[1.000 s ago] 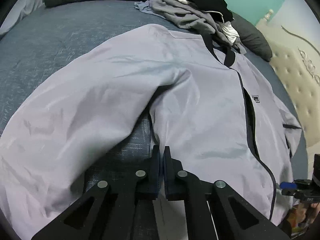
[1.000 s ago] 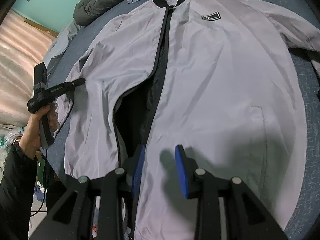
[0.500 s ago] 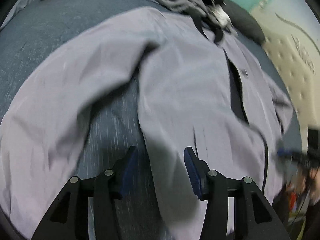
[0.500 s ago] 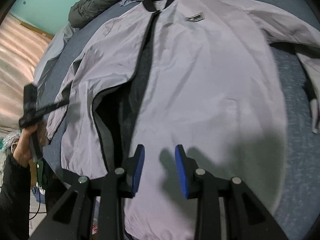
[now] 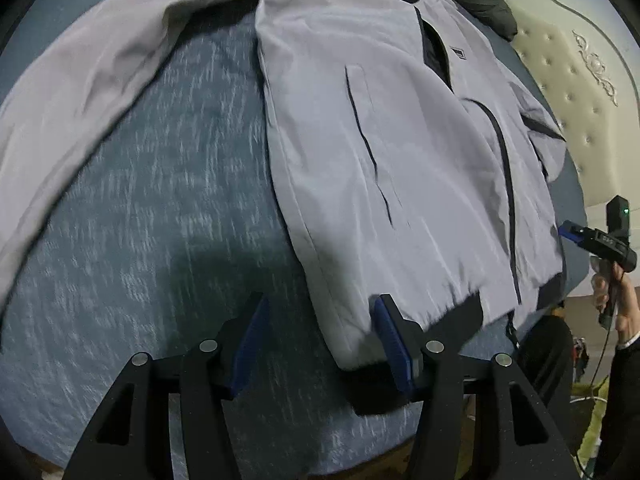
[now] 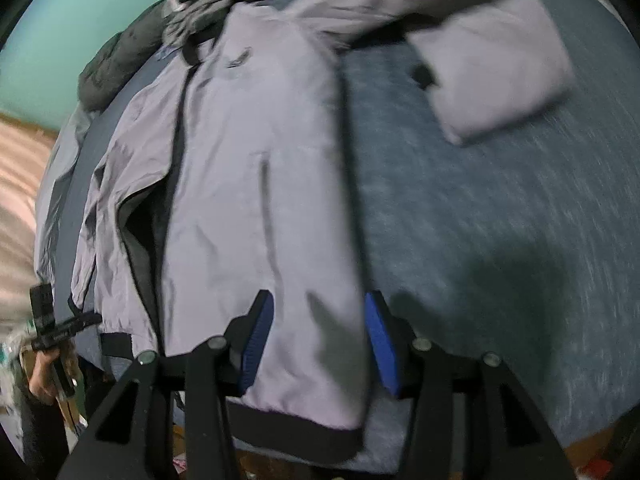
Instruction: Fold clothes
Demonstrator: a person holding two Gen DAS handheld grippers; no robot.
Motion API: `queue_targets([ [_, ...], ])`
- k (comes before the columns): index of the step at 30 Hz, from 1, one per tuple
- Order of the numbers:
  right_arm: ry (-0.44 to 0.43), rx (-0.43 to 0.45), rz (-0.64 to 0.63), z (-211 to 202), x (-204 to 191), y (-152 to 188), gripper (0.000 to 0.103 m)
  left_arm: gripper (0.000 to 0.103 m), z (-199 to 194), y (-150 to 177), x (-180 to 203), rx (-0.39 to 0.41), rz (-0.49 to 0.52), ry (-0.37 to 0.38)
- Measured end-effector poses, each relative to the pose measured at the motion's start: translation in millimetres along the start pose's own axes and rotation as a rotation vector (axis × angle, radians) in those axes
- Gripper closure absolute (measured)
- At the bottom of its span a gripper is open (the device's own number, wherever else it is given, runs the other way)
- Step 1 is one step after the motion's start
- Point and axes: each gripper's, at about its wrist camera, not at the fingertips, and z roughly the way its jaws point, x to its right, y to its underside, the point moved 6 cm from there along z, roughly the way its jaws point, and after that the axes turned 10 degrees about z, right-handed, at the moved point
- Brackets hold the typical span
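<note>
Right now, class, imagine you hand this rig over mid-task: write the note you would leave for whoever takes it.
Left gripper: jaws opening, a hem corner of the grey zip jacket between them, not pinched.
Right gripper: jaws opening over the opposite hem corner, not pinched.
The jacket lies face up on the blue bed cover, front part open, sleeves out sideways.
Done: jacket spread. Left: every fold.

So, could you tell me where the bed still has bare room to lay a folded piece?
Bare blue bedspread lies between the grey jacket body and its spread sleeve, reaching the near edge. The far end is crowded by a clothes pile and a dark pillow.
</note>
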Motion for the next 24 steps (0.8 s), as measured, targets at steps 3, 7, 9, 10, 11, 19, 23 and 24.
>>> queue_targets([
  [3, 0.006, -0.013, 0.027, 0, 15, 9, 0.055, 0.059, 1, 5, 9, 0.002, 0.020, 0.020],
  [7, -0.002, -0.050, 0.032, 11, 19, 23, 0.055, 0.086, 0, 10, 20, 0.010, 0.062, 0.005],
  [9, -0.007, -0.062, 0.026, 16, 19, 30, 0.055, 0.090, -6, 12, 22, 0.021, 0.080, -0.006],
  [10, -0.015, -0.065, 0.020, 17, 18, 32, 0.057, 0.092, -10, 14, 22, 0.027, 0.086, -0.010],
  [11, -0.023, -0.068, 0.014, 18, 17, 35, 0.063, 0.092, -14, 16, 22, 0.033, 0.092, -0.014],
  [19, -0.024, -0.057, -0.025, 15, 11, 44, 0.096, 0.101, -21, 33, 11, 0.000, 0.112, -0.058],
  [23, 0.035, -0.024, -0.051, 6, 4, 42, 0.096, 0.101, -20, 34, 9, 0.012, 0.100, -0.068],
  [24, 0.053, -0.012, -0.060, 3, 1, 41, 0.094, 0.101, -21, 34, 9, 0.020, 0.098, -0.070],
])
